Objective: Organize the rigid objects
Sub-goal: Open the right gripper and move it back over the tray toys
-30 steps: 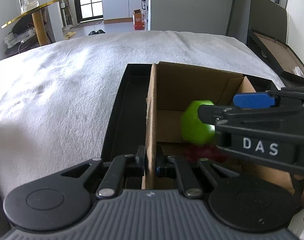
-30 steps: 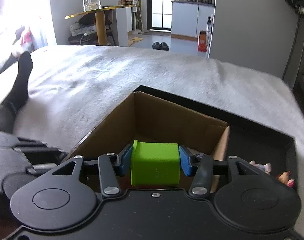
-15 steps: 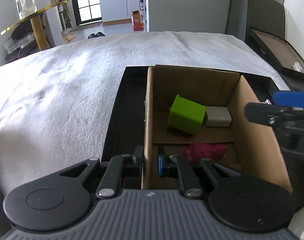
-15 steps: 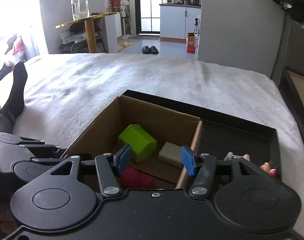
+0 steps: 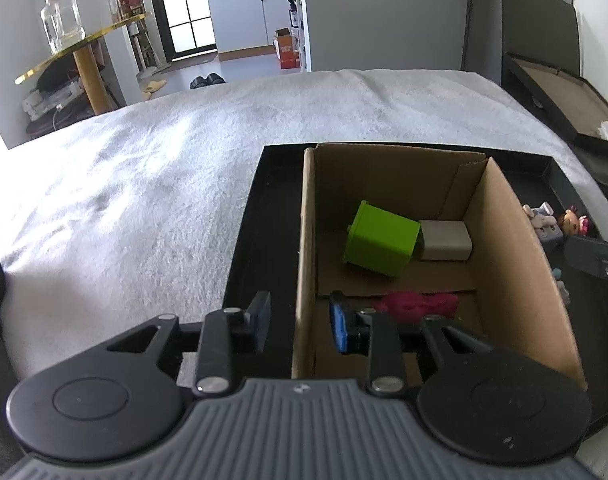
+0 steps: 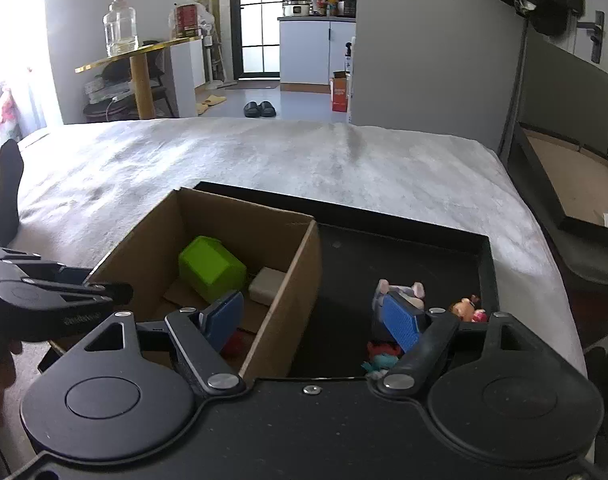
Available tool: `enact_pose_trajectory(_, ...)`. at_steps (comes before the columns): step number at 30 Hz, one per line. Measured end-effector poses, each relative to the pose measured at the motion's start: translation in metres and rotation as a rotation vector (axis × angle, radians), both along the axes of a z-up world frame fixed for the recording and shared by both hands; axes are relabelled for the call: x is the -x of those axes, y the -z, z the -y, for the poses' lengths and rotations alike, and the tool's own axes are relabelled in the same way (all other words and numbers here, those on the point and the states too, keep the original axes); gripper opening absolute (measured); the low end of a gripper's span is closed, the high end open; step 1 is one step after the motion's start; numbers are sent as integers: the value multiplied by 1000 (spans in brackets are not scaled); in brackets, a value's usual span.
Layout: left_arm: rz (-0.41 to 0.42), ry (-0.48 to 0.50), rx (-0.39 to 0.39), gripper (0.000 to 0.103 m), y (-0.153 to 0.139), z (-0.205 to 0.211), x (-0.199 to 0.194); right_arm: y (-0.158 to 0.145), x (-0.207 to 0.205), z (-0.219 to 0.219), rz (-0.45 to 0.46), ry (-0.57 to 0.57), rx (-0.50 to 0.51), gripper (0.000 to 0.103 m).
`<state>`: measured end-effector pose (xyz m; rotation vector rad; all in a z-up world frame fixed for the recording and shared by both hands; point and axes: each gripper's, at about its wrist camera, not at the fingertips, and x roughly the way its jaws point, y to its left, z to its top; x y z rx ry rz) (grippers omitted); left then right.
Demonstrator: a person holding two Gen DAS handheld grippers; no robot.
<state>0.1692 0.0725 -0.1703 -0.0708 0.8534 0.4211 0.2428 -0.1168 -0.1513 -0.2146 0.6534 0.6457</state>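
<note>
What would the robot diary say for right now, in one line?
left gripper: open, astride cardboard box wall | right gripper: open, empty | green block: in box

White textured blanket [image 6: 304,160] covers the bed in the near field. Far left, gold-topped round table [image 6: 139,54] with a clear glass jar [image 6: 120,28] on it. Grey walls [image 6: 432,40]. Far centre, dark-framed glass door [image 6: 259,16], bright daylight, white kitchen cabinet [image 6: 316,52] just right of it. Black slippers [image 6: 259,109] on grey floor. Strong light from the left.

A green block [image 5: 380,240] lies tilted inside the cardboard box [image 5: 516,276], apparently touching a beige block [image 5: 444,240].
</note>
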Motion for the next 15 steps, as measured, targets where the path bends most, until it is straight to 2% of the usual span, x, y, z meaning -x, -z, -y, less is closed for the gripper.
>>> enact_pose_trajectory(3, -22, 17, -16, 47, 0, 4, -3, 5, -3, 7, -9, 19, 7, 76)
enact_pose_trajectory(4, -23, 16, -27, 57, 0, 6, -4, 7, -3, 9, -13, 23, 5, 76)
enact_pose_trajectory(5, -24, 14, -38, 65, 0, 8, -4, 8, -4, 12, -18, 28, 4, 78)
enact_pose_trajectory(7, -24, 21, -55, 73, -1, 12, -6, 12, -7, 17, -26, 44, 0, 85)
enact_pose_trajectory(15, -49, 40, -83, 79, 1, 19, -12, 29, -14, 33, -66, 58, 0, 87)
